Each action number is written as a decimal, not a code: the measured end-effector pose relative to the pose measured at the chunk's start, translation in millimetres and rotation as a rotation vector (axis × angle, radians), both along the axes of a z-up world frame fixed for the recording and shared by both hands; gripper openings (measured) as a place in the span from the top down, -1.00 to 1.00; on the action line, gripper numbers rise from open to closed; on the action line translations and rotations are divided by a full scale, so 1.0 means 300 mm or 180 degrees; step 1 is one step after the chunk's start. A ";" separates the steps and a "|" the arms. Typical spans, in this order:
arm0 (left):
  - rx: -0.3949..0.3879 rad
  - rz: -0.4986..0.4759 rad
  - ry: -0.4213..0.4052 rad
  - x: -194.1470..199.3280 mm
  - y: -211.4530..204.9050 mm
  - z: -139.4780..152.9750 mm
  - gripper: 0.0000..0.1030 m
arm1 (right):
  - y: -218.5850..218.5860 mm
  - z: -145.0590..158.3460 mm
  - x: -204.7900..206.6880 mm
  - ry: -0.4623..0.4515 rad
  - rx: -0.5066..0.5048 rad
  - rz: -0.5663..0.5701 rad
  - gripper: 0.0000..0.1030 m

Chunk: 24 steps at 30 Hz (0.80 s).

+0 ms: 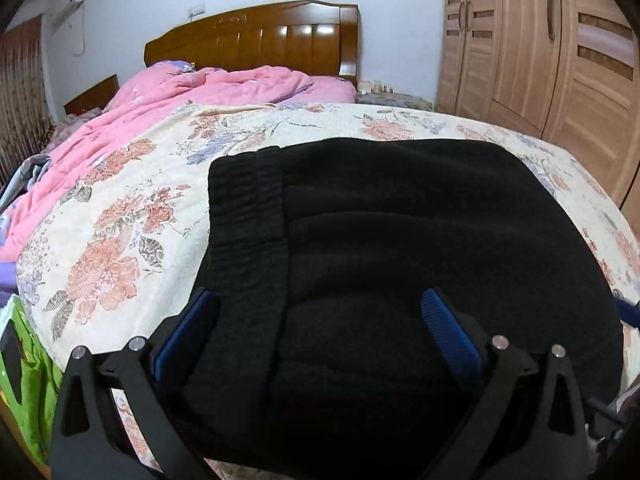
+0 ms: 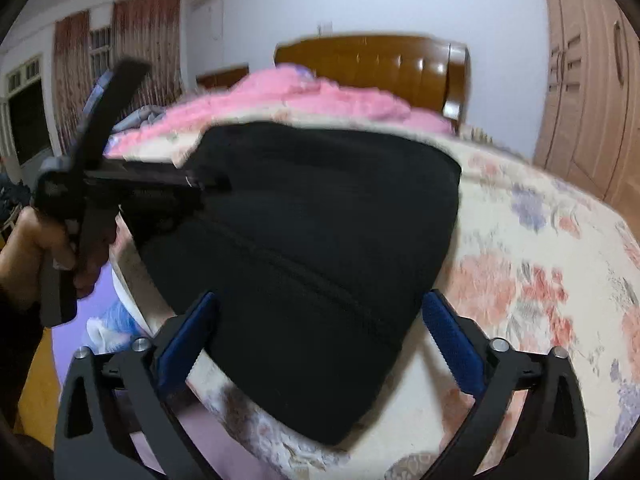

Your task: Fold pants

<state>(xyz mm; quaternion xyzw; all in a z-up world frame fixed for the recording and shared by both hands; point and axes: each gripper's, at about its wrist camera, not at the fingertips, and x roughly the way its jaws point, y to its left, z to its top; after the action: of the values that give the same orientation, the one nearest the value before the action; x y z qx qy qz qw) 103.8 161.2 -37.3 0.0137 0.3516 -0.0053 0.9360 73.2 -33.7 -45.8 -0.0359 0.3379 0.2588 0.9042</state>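
- The black pants point(image 1: 400, 240) are seen lying folded into a compact block on the floral bedspread point(image 1: 120, 216) of the bed, near its foot edge.
- The ribbed waistband point(image 1: 244, 216) is found at the left end of the block in the left wrist view, with stacked fold layers to its right.
- The left gripper point(image 1: 320, 328) is held low over the near edge of the pants; its jaws are spread wide, with a blue pad point(image 1: 448, 332) on either side and only cloth seen between them, nothing clamped.
- In the right wrist view, the left gripper point(image 2: 120, 176) is seen from the side at the far left corner of the pants, gripped by the person's left hand point(image 2: 48, 248).
- The right gripper point(image 2: 320, 328) is held over the near right corner of the pants point(image 2: 304, 248); its jaws are likewise spread wide, with nothing pinched between them.
- The right wrist view is blurred, so fine detail of the cloth edges cannot be told.
- A crumpled pink quilt point(image 1: 168, 100) is piled toward the head of the bed, in front of a wooden headboard point(image 1: 260, 40).
- A wooden wardrobe point(image 1: 540, 40) is seen to the right of the bed, and curtains point(image 2: 132, 52) at the far left.
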 end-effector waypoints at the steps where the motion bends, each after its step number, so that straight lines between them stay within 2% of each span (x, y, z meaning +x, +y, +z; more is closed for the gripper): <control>1: -0.0014 -0.0008 -0.0018 0.001 0.000 -0.001 -0.97 | -0.023 -0.003 0.001 0.0101 0.0152 -0.0035 -0.91; 2: -0.0028 -0.0016 -0.0030 0.001 -0.003 0.000 -0.97 | -0.034 0.003 -0.007 0.0096 0.0210 -0.0057 -0.91; 6: -0.0077 -0.0047 -0.0019 0.008 0.010 -0.003 -0.97 | -0.037 0.077 -0.057 -0.0330 -0.0004 -0.0065 -0.91; 7: -0.0087 -0.0051 -0.0024 0.009 0.013 -0.001 -0.97 | -0.050 0.109 -0.061 -0.0403 0.0089 -0.0106 -0.91; 9: -0.0110 -0.0054 -0.0050 0.008 0.018 -0.005 -0.97 | -0.069 0.167 -0.028 -0.0366 0.0369 -0.0149 -0.91; 13: -0.0118 -0.0066 -0.0060 0.002 0.024 -0.009 -0.97 | -0.022 0.250 0.091 -0.0350 0.0418 -0.0119 -0.91; 15: -0.0125 -0.0076 -0.0047 0.004 0.028 -0.009 -0.97 | 0.002 0.277 0.177 -0.0239 0.0580 -0.0014 -0.91; 19: -0.0157 -0.0091 -0.0027 0.007 0.040 -0.010 -0.97 | 0.050 0.267 0.425 0.0403 0.0869 0.0077 -0.91; 22: -0.0174 -0.0108 -0.0028 0.007 0.046 -0.013 -0.97 | 0.071 0.244 0.530 0.0682 0.0950 0.0050 -0.91; 24: -0.0196 -0.0117 -0.0039 0.009 0.054 -0.016 -0.97 | 0.121 0.228 0.578 0.0840 0.0857 0.0202 -0.91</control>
<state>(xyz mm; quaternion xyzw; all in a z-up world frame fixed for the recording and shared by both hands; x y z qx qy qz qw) 106.5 177.5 -42.2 -0.0086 0.3452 -0.0332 0.9379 246.5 2.5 22.7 0.1090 0.4145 0.3325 0.8401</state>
